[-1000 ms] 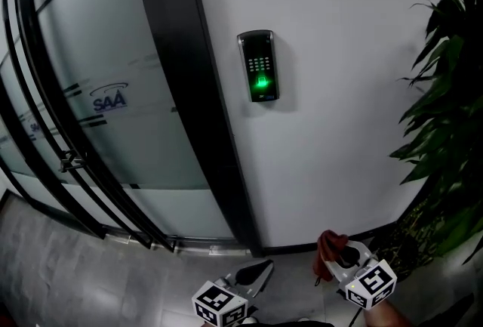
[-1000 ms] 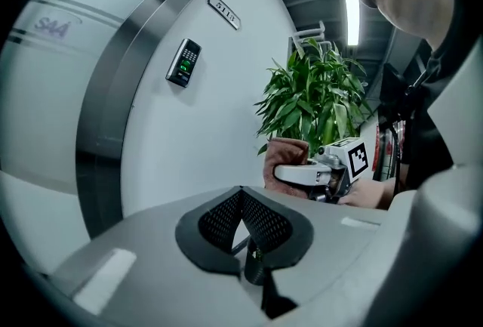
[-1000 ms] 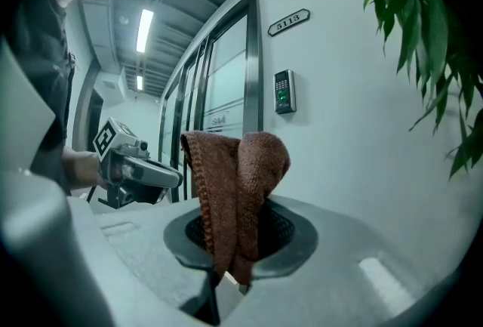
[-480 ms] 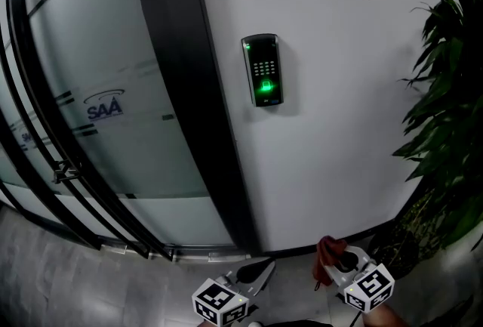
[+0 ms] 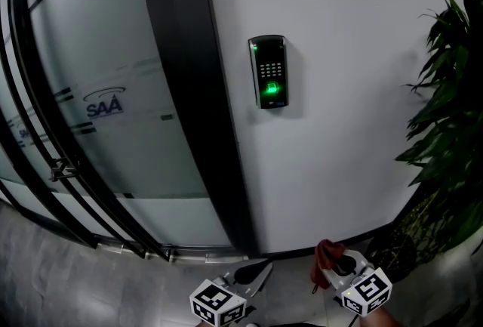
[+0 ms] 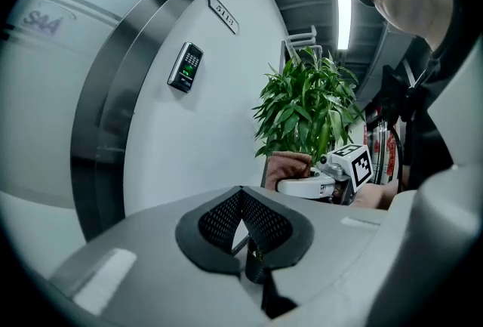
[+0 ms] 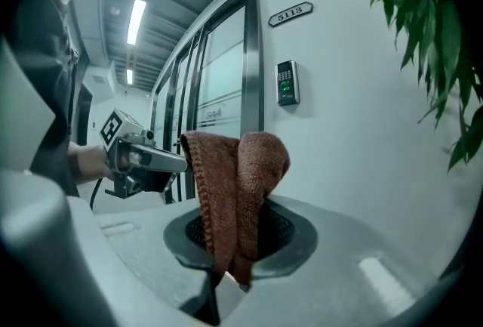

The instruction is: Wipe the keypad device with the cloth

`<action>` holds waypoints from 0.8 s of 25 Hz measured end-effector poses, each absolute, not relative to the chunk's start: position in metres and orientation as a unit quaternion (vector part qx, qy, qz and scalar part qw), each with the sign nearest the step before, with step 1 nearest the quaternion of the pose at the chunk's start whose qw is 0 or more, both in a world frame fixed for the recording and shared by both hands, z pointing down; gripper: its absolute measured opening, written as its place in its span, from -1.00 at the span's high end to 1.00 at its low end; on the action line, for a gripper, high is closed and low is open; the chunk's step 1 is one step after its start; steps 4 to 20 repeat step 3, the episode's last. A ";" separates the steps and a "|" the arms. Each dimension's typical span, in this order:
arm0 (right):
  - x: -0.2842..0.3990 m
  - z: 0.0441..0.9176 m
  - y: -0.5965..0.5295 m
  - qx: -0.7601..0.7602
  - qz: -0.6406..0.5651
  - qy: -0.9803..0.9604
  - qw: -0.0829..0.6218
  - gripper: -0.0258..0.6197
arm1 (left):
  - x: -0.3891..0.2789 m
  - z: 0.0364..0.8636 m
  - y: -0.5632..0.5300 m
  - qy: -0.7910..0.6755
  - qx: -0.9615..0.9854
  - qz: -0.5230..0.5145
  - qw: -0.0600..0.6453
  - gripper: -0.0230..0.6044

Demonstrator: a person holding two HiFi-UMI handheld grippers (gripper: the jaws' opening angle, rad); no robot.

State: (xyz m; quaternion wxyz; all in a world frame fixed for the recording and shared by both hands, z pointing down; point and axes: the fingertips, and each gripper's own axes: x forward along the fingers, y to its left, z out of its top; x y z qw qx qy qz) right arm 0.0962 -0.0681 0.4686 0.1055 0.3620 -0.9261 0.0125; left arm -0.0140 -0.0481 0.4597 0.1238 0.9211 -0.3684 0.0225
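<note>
The black keypad device (image 5: pixel 269 82) is mounted on the white wall, its lower part glowing green. It also shows small and far off in the left gripper view (image 6: pixel 185 67) and the right gripper view (image 7: pixel 287 82). My right gripper (image 5: pixel 330 263) is low at the bottom of the head view, well below the keypad, shut on a reddish-brown cloth (image 5: pixel 327 251). The cloth (image 7: pixel 235 183) stands folded up out of the right gripper (image 7: pixel 230 242). My left gripper (image 5: pixel 255 273) is beside it, also low. Its jaws are shut (image 6: pixel 241 201) with nothing between them.
A black door frame (image 5: pixel 189 91) and frosted glass panels with a logo (image 5: pixel 106 103) lie left of the keypad. A leafy green plant (image 5: pixel 449 129) stands at the right, close to my right gripper. A number plate (image 7: pixel 290 13) hangs above the keypad. Grey floor (image 5: pixel 68 280) lies below.
The head view has drifted, so the keypad sits slightly further right and lower in the picture. Both grippers stay low near the bottom edge, the cloth still held.
</note>
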 end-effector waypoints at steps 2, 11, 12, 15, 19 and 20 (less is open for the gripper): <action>0.095 0.469 -0.069 0.362 0.013 -0.926 0.106 0.75 | -0.014 0.459 -0.048 -0.367 0.921 0.021 0.133 0.87; 0.095 0.470 -0.070 0.362 0.014 -0.926 0.107 0.75 | -0.014 0.459 -0.048 -0.366 0.920 0.020 0.136 0.87; 0.095 0.470 -0.070 0.362 0.014 -0.926 0.107 0.75 | -0.014 0.459 -0.048 -0.366 0.920 0.020 0.136 0.87; 0.095 0.470 -0.070 0.362 0.014 -0.926 0.107 0.75 | -0.014 0.459 -0.048 -0.366 0.920 0.020 0.136 0.87; 0.095 0.470 -0.070 0.362 0.014 -0.926 0.107 0.75 | -0.014 0.459 -0.048 -0.366 0.920 0.020 0.136 0.87; 0.095 0.470 -0.070 0.362 0.014 -0.926 0.107 0.75 | -0.014 0.459 -0.048 -0.366 0.920 0.020 0.136 0.87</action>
